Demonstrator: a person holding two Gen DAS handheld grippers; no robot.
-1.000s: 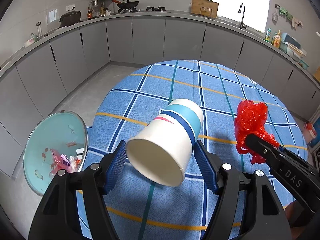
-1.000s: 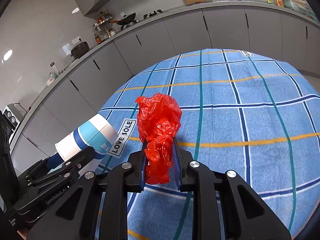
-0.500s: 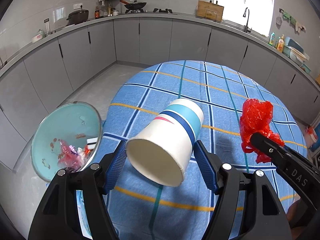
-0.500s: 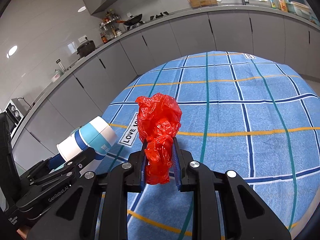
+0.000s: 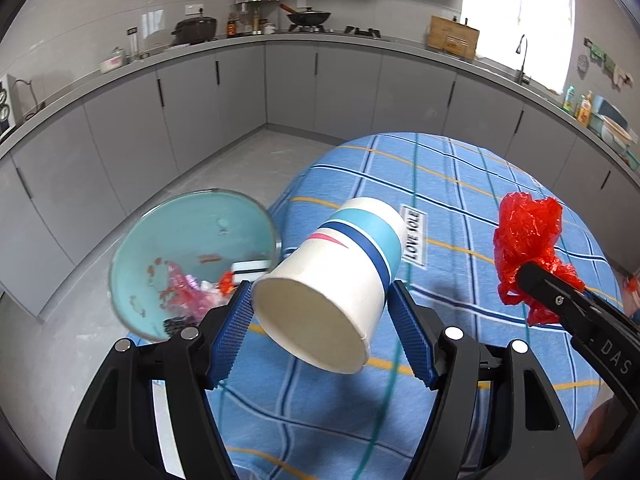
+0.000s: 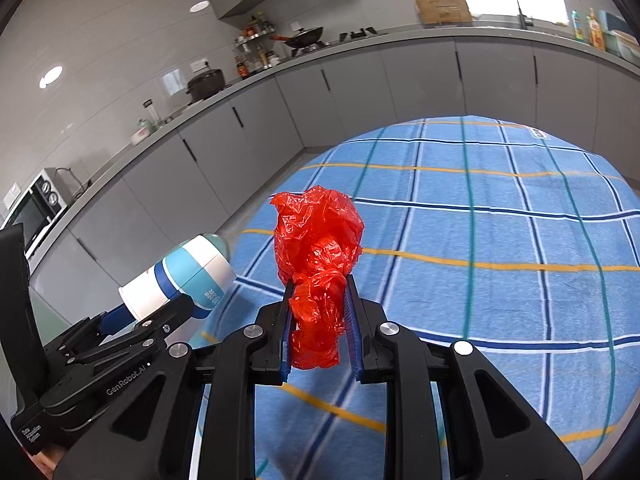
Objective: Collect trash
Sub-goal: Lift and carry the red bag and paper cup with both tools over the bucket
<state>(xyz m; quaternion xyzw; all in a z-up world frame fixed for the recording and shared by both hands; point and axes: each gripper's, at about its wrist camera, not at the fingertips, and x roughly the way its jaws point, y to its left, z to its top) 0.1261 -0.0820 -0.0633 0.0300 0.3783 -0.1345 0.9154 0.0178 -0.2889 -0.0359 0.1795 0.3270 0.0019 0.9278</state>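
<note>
My left gripper (image 5: 320, 312) is shut on a white paper cup (image 5: 332, 284) with blue bands, held on its side with the mouth toward the camera. Just left of the cup, beside the table, stands a teal trash bin (image 5: 160, 240) with wrappers in its bottom. My right gripper (image 6: 318, 312) is shut on a crumpled red plastic bag (image 6: 318, 248), carried above the blue checked tablecloth (image 6: 500, 240). In the left wrist view the red plastic bag (image 5: 524, 240) and the right gripper (image 5: 536, 276) appear at the right. The cup (image 6: 188, 276) and the left gripper (image 6: 160, 312) show at the left of the right wrist view.
Grey kitchen cabinets (image 5: 320, 92) with a worktop run along the far walls, with a wok, pots and bottles on top. A microwave (image 6: 36, 208) sits at the left. Grey floor (image 5: 224, 168) lies between the table and the cabinets. A "LOVE SOLE" label (image 5: 414, 236) is sewn on the cloth.
Both grippers have swung left with their loads. In the left wrist view the bin has come closer to the cup and more floor shows; the table has shifted right.
</note>
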